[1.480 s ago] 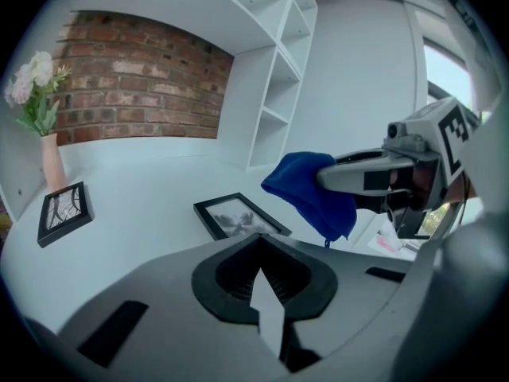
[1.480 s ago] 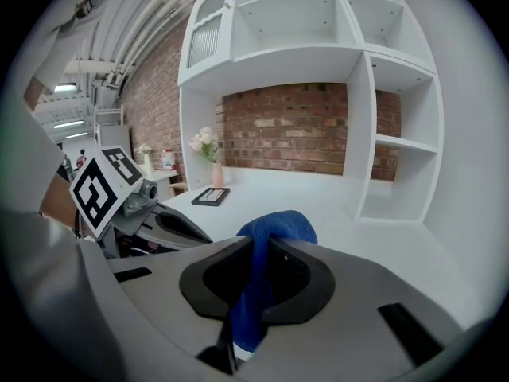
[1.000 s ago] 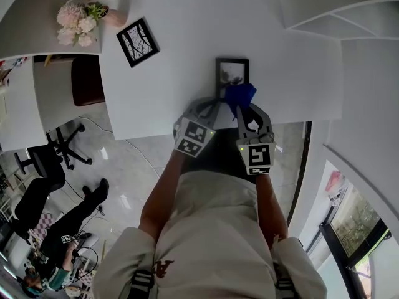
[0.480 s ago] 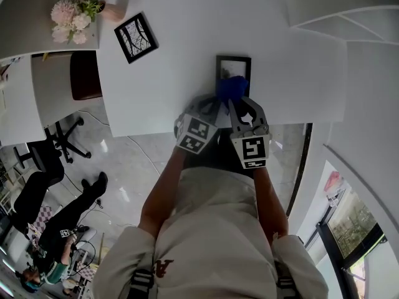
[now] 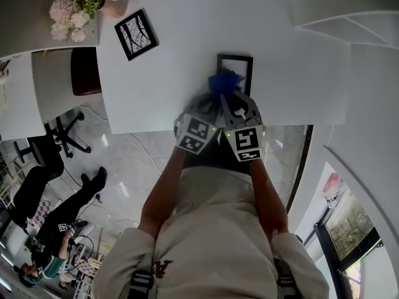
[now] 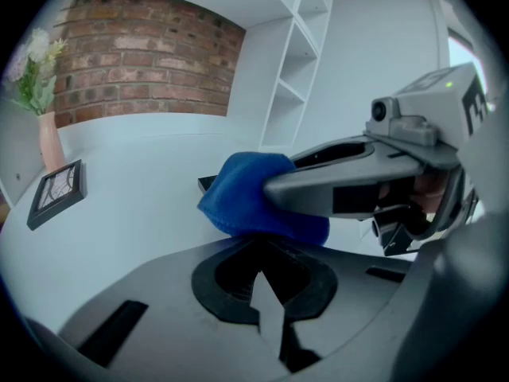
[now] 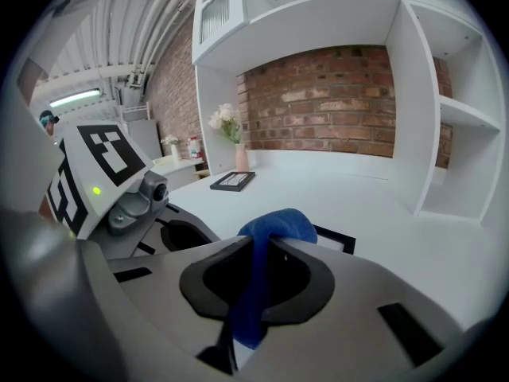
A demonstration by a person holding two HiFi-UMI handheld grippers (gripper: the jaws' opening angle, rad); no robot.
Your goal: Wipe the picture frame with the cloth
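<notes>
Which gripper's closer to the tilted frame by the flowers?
Left. The left gripper lies down-right of the tilted frame; the right gripper, clamping the cloth, is farther right.

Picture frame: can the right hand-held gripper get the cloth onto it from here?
Probably yes: the right hand-held gripper is shut on the cloth at the picture frame's near edge, nothing between.

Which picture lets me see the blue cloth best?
The left gripper view: the bunched blue fabric cloth is big and near. The right gripper view shows it pinched in the right gripper, partly hidden. The head view shows only a small blue lump over the black picture frame.
</notes>
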